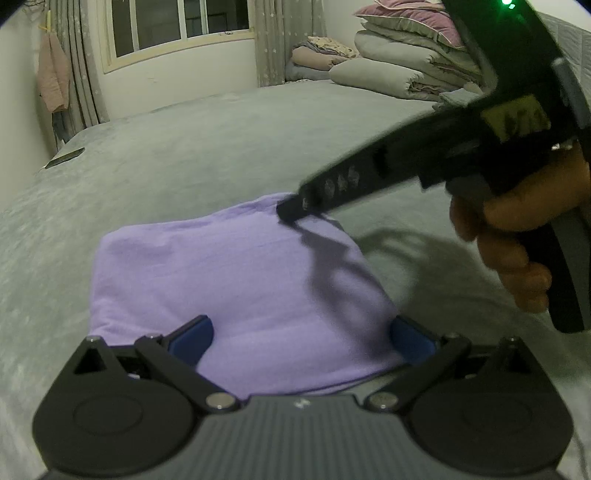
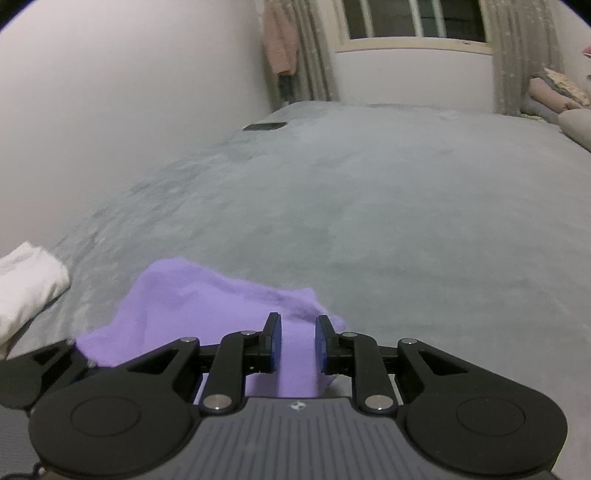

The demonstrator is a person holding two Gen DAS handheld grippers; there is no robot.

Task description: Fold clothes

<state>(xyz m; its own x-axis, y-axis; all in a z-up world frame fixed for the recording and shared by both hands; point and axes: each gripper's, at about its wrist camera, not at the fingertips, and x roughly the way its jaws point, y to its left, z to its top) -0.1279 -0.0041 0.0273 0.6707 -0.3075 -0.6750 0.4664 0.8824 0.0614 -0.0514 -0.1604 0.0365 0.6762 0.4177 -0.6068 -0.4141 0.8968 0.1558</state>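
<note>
A folded lilac cotton garment (image 1: 236, 280) lies on the near part of a grey plush bed cover (image 1: 229, 147). A folded white cloth (image 2: 26, 291) lies to its left, apart from it. A flat dark rectangular phone (image 1: 65, 157) rests at the far left edge of the cover. A stack of folded grey and pink quilts (image 1: 406, 62) sits at the far right. The window (image 1: 181, 22) stands behind the bed.

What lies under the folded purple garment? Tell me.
The purple garment rests on the grey bedspread, which shows all around it. The patch directly beneath is covered, as are the garment's inner folded layers. The right gripper meets its far corner.
</note>
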